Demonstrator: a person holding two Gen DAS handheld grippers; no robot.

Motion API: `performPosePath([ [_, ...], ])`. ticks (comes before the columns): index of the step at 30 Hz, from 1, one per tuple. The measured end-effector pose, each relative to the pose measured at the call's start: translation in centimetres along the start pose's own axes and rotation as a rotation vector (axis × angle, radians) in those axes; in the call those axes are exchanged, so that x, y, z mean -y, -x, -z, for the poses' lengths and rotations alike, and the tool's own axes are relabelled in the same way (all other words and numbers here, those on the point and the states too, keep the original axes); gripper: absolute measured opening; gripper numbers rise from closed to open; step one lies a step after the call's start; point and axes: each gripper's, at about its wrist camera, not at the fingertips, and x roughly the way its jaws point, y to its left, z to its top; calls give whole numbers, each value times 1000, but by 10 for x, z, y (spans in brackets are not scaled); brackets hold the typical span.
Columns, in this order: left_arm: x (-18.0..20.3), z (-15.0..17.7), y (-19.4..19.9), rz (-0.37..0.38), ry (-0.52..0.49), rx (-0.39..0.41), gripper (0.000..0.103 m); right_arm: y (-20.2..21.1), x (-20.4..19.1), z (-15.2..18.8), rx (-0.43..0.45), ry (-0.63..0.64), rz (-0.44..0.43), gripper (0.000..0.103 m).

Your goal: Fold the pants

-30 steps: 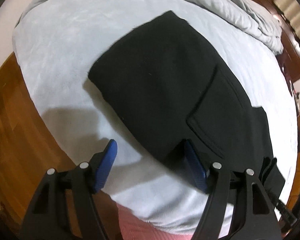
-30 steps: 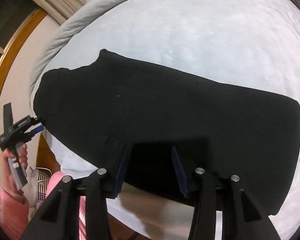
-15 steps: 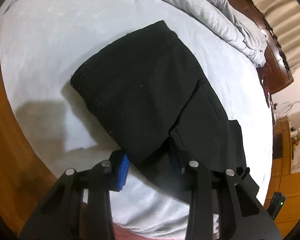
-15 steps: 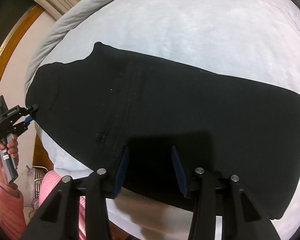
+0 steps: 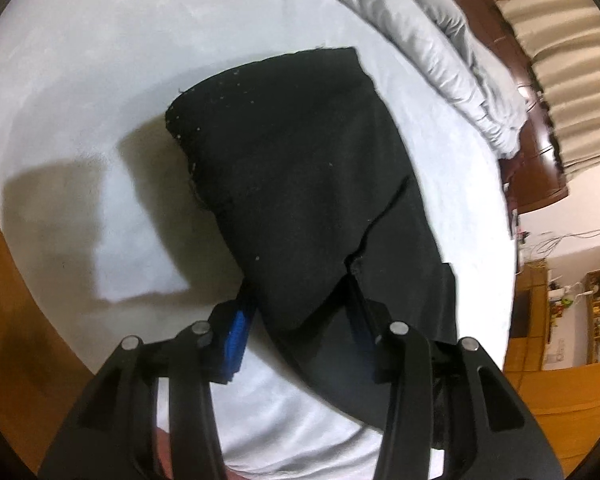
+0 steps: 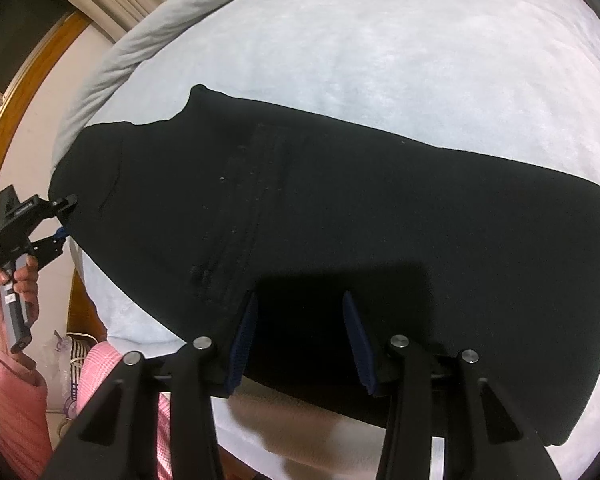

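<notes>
- left gripper (image 5: 300, 320) is clamped on the near edge of the black pants (image 5: 300, 184), lifting it (bit blurry)
- right gripper (image 6: 300, 336) sits half-open over the pants, gripping nothing
- pants lie on the bed (image 6: 380, 60)

bed (image 6: 380, 40): pale sheet | on it: black pants (image 6: 380, 220), grey duvet (image 5: 440, 40)

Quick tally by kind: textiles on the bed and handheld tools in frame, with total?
Black fabric pants: 1
Bunched grey quilted duvet: 1
Pale blue bed sheet: 1
Black two-finger tools with blue pads: 2, left tool, right tool
Total: 5
</notes>
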Motion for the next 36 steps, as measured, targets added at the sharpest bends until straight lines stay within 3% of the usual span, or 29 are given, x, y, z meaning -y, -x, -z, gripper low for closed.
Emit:
performPosePath([
  [2, 0, -5, -12, -32, 9, -18, 46, -1, -1, 0, 1, 2, 1, 46],
  [5, -3, -8, -17, -22, 41, -25, 48, -1, -1, 0, 3, 1, 0, 46],
  [7, 2, -6, -14, -27, 30, -6, 43, -2, -2, 0, 5, 3, -1, 46],
  [9, 10, -2, -8, -25, -7, 25, 27, -2, -3, 0, 6, 4, -1, 46],
  [14, 29, 8, 11, -22, -34, 101, 21, -2, -2, 1, 9, -5, -15, 46],
  [19, 76, 25, 34, 10, -197, 191, 21, 3, 1, 1, 13, -20, -41, 46],
  [26, 145, 63, 42, -31, -465, 257, 21, 26, 12, 4, 65, -48, -62, 46],
  [31, 191, 103, 40, -37, -673, 251, 21, 42, 29, 7, 100, -83, -49, 46],
  [36, 224, 146, 23, -41, -850, 190, 23, 46, 48, 8, 107, -126, -46, 47],
])
